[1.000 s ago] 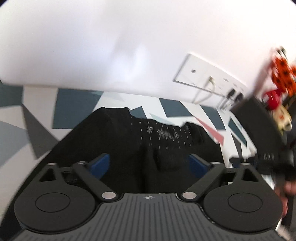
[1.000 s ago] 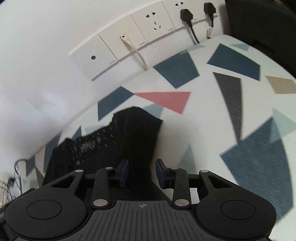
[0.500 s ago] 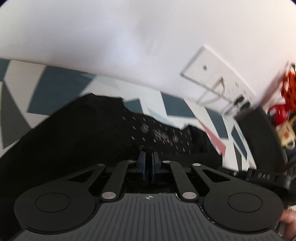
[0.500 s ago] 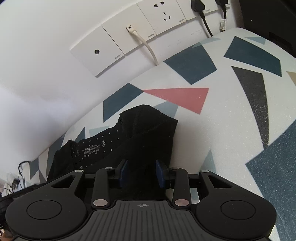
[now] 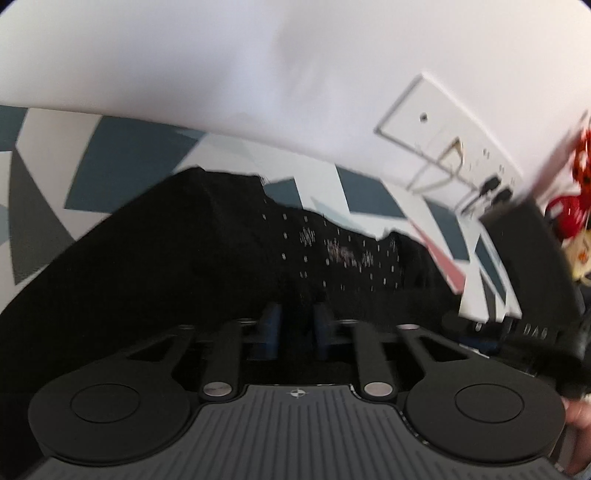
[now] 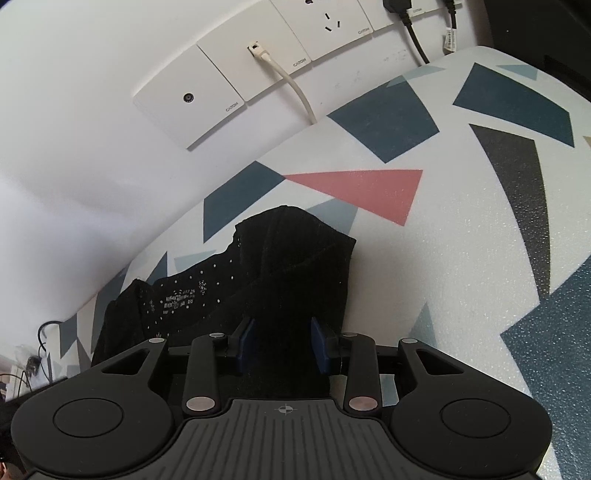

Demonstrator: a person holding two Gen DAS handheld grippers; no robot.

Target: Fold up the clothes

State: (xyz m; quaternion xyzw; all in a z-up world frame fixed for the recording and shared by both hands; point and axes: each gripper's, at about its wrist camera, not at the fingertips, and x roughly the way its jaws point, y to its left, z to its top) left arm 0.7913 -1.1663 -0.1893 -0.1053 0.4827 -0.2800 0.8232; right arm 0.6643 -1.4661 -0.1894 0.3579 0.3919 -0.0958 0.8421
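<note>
A black garment point(image 5: 207, 258) with a band of small white marks lies bunched on the patterned table point(image 5: 122, 166). My left gripper point(image 5: 296, 325) is low over it. Its blue pads point(image 5: 271, 326) are nearly together and pinch a ridge of black fabric, while the jaws are opening slightly. In the right wrist view the same garment point(image 6: 295, 258) runs from the wall side down between my right gripper's point(image 6: 282, 339) fingers. The blue pads point(image 6: 245, 338) stand a hand's breadth apart, filled with a thick fold of the cloth at its right edge.
White wall plates point(image 6: 229, 85) with a white cable point(image 6: 291, 85) and black plugs point(image 6: 413, 33) line the wall behind the table. A black box point(image 5: 528, 251) and red items point(image 5: 569, 214) stand at the right. A hand point(image 5: 578, 413) holds the other tool point(image 5: 517, 332).
The left jaws went from wide open to closed on the black fabric, then parted a little. Both grippers sank closer to the garment. The right jaws kept their width.
</note>
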